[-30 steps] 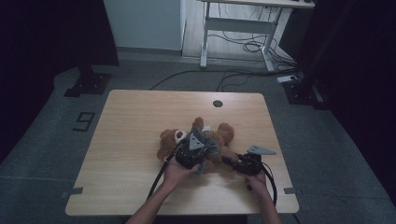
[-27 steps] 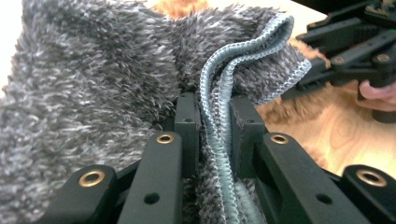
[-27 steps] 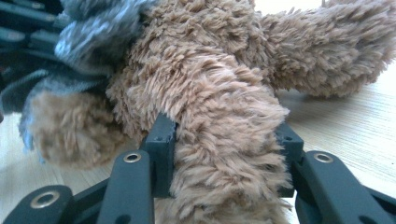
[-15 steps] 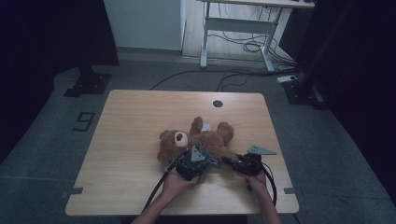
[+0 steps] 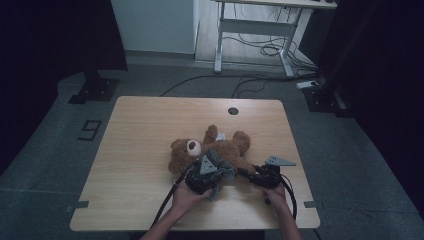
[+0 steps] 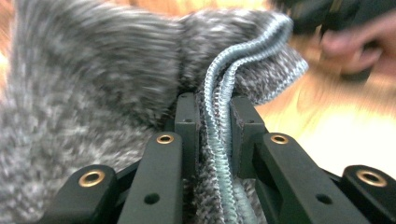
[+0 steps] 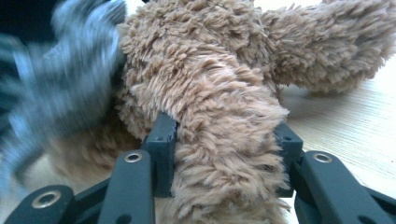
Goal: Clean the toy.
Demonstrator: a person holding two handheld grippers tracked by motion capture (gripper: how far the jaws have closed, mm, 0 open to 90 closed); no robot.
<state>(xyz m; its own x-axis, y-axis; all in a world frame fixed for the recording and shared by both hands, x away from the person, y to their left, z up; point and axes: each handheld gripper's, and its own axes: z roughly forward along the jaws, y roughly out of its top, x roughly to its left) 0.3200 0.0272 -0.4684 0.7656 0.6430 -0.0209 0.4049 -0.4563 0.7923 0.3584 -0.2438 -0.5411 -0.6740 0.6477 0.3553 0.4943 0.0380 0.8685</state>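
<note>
Drawn nearer the person, left hand-held gripper [image 6: 212, 116] pinches grey knit garment [image 6: 93, 84]; right hand-held gripper [image 7: 224, 140] clamps teddy bear's [image 5: 220, 150] limb.

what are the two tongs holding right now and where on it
Left tongs pinch the ribbed edge of the grey knit garment. Right tongs clamp a limb of the teddy bear.

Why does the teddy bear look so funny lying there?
The teddy bear lies flat on its back on the table, with its grey knitted sweater half pulled off. The left tongs pinch the sweater's hem; the right tongs clamp one leg.
</note>
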